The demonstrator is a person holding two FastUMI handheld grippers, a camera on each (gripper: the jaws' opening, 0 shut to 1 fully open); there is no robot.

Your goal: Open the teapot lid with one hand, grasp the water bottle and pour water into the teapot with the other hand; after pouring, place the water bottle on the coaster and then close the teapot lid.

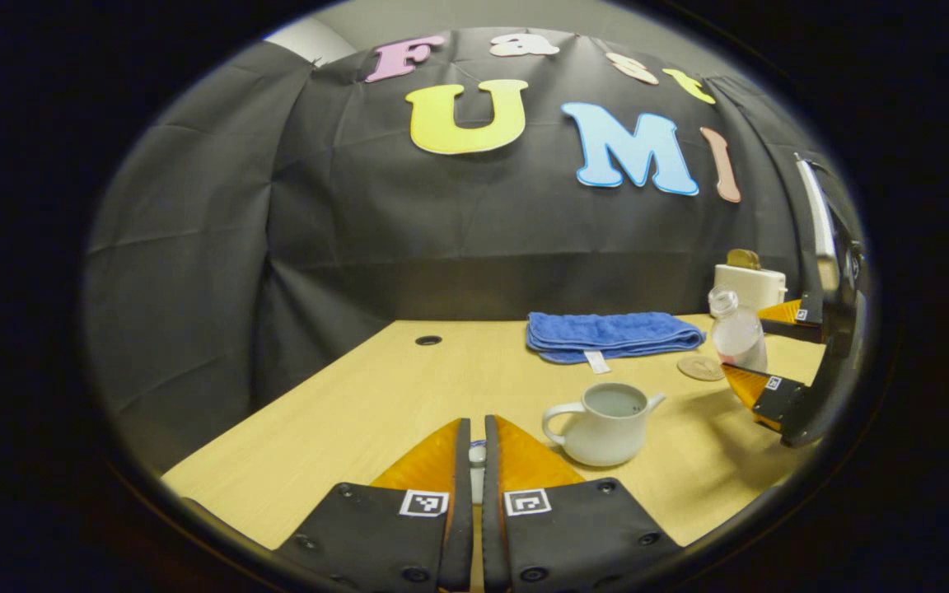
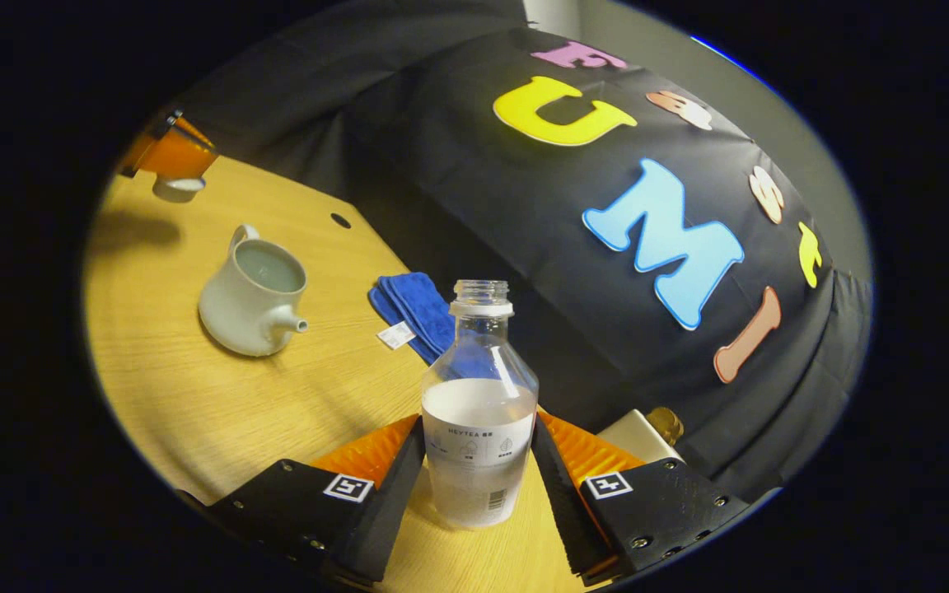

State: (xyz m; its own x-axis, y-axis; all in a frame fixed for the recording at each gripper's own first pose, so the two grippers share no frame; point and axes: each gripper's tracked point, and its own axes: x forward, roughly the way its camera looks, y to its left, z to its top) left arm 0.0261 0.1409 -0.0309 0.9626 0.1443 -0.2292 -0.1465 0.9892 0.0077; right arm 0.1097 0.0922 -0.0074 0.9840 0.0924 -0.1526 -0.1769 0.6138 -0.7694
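Left gripper view, left to right: table (image 1: 343,412) with a small cable hole (image 1: 428,339) near its back edge. Left gripper (image 1: 477,445) at bottom centre, jaws nearly together, pinching the small white lid (image 1: 477,455) between them, held above the table. Teapot (image 1: 606,424) just right of it, open, upright on the table, handle to the left, spout to the right. Folded blue towel (image 1: 610,335) behind it. Round coaster (image 1: 700,366) flat on the table right of the towel, nothing on it. Bottle (image 1: 736,333) just right of the coaster, uncapped, tilted, part full, gripped by the right gripper (image 1: 759,350). White box (image 1: 750,284) behind it at the wall.

Right gripper view: lid (image 2: 178,188) top left under the left gripper (image 2: 171,161). Teapot (image 2: 254,292) below it, open, apart from the bottle. Towel (image 2: 417,313) mid-frame. Bottle (image 2: 480,412) at centre, right gripper (image 2: 479,457) half open, both fingers pressed on its lower body. White box (image 2: 639,436) to the right.
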